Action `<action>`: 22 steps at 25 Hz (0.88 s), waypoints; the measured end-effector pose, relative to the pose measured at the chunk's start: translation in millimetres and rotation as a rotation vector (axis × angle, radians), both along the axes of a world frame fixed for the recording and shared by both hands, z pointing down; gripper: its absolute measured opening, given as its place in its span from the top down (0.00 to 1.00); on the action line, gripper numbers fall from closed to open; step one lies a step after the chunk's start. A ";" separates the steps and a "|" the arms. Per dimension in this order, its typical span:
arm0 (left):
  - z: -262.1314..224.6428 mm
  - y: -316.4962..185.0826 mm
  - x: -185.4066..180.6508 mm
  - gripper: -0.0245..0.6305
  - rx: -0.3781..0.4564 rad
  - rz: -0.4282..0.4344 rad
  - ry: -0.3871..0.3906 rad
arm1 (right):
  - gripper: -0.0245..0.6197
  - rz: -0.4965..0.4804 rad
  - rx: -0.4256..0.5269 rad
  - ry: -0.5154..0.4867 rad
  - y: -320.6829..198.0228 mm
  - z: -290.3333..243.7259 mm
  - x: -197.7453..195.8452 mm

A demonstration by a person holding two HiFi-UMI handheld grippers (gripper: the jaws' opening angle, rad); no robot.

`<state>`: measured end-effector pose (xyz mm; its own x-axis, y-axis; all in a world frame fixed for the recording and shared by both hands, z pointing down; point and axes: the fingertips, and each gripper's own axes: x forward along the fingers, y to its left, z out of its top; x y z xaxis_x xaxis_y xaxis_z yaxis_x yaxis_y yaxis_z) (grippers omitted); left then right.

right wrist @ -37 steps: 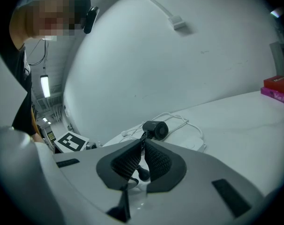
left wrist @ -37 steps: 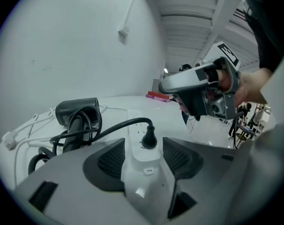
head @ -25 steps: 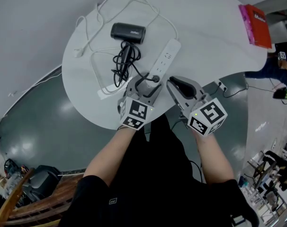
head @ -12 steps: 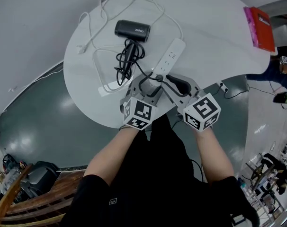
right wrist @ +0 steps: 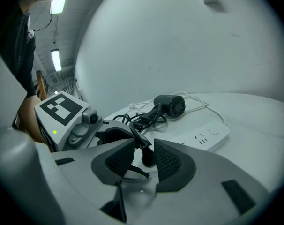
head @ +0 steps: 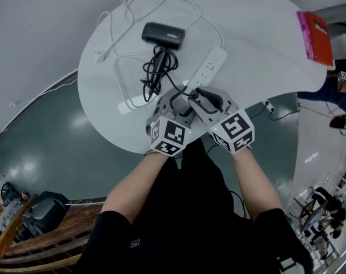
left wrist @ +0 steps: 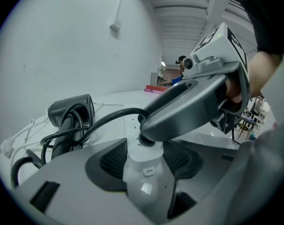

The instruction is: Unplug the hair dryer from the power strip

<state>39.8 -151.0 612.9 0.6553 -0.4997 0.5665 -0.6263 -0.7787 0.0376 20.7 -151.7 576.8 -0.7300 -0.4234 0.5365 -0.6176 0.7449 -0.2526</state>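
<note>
Right tongs (head: 200,96) have crossed over to the plug (right wrist: 146,156), jaws narrowly apart about it, still seated in the power strip (head: 210,67) whose near end my left tongs (head: 174,103) clamp on the worktop (head: 258,44).

A round white table (head: 258,27) carries a black hair dryer (head: 163,36) with its black cord (head: 155,73) bunched just beside it, a white power strip (head: 210,64) lying diagonally, a looping white cable (head: 117,77) — and, well apart at the right edge, a red-and-pink stack (head: 317,34) of flat items.

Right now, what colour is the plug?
The plug is black, clearest in the right gripper view.
</note>
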 end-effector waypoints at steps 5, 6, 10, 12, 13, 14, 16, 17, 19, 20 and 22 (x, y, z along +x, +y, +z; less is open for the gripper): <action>0.7 1.0 0.4 0.59 0.001 -0.001 -0.002 | 0.79 0.002 0.045 0.095 -4.2 10.2 0.6; 0.7 0.9 0.4 0.59 0.002 -0.001 -0.002 | 0.79 0.000 0.061 0.115 -4.6 11.4 0.2; 1.6 0.6 0.1 0.59 0.004 -0.003 -0.002 | 0.82 -0.026 0.125 0.173 -5.0 10.9 -2.6; 1.6 1.3 -0.4 0.59 0.003 -0.004 -0.004 | 0.84 -0.033 0.129 0.183 -4.4 8.8 -3.4; 1.4 1.5 -0.4 0.59 0.004 -0.004 -0.005 | 0.84 -0.038 0.128 0.188 -4.1 7.8 -3.5; 1.3 1.5 -0.2 0.59 0.005 -0.005 -0.005 | 0.84 -0.042 0.127 0.193 -4.0 7.0 -3.3; 1.0 1.2 0.1 0.59 0.010 -0.007 -0.007 | 0.85 -0.044 0.122 0.196 -4.0 5.7 -2.7; 0.8 1.1 0.3 0.59 0.013 -0.008 -0.006 | 0.85 -0.042 0.117 0.192 -4.2 5.2 -2.3; 0.6 0.8 0.2 0.59 0.018 -0.009 -0.003 | 0.85 -0.034 0.102 0.182 -5.0 4.4 -1.8; 0.3 0.8 0.0 0.59 0.019 -0.009 0.001 | 0.85 -0.030 0.097 0.179 -5.1 3.8 -1.8; -0.9 0.6 -0.8 0.59 0.018 -0.011 0.015 | 0.86 -0.025 0.087 0.171 -5.2 2.0 -2.0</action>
